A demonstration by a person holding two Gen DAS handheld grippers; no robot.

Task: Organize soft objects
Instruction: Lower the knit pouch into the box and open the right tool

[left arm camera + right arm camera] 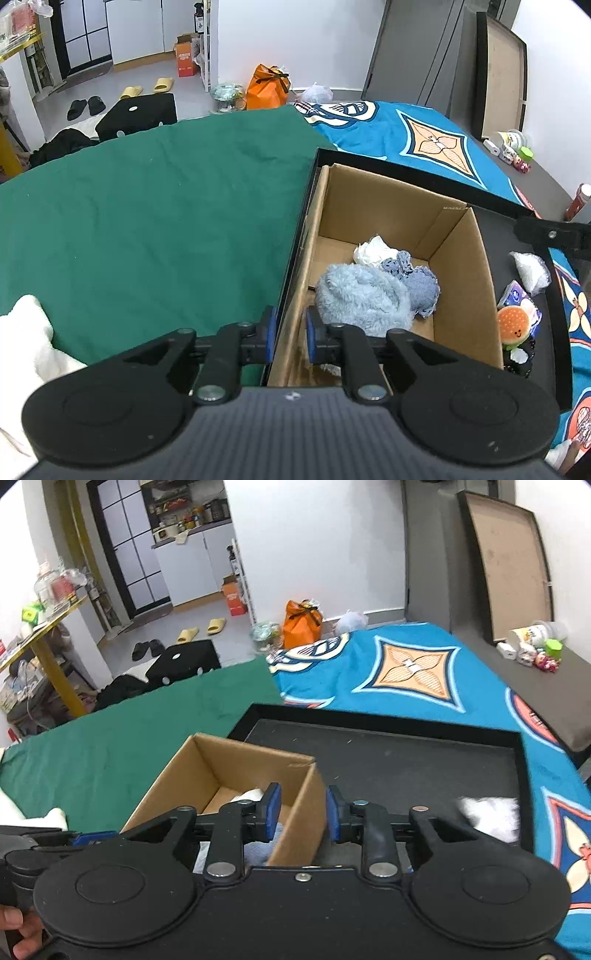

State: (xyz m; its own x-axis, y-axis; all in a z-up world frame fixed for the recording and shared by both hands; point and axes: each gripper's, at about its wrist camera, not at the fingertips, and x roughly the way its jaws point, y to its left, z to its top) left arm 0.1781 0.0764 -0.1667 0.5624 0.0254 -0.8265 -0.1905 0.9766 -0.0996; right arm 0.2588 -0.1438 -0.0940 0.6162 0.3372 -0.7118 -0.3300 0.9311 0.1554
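My left gripper (290, 334) stands open and empty, its jaws straddling the near-left wall of the cardboard box (476, 295); my right gripper (303, 812) is likewise open with nothing in it, one jaw on each side of the box's right wall. Inside the box lie a fluffy pale-blue plush (364, 297), a blue knitted piece (417, 278) touching it, and a crumpled white cloth (373, 249) behind them. Right of the box, on the black tray (557, 332), sit a burger plush (513, 330) and a white wad (530, 271). I judge all of these light, limp and unbreakable; I'd pinch a bunched fold near the burger plush's middle, since a shallow grip on loose fabric could slip.
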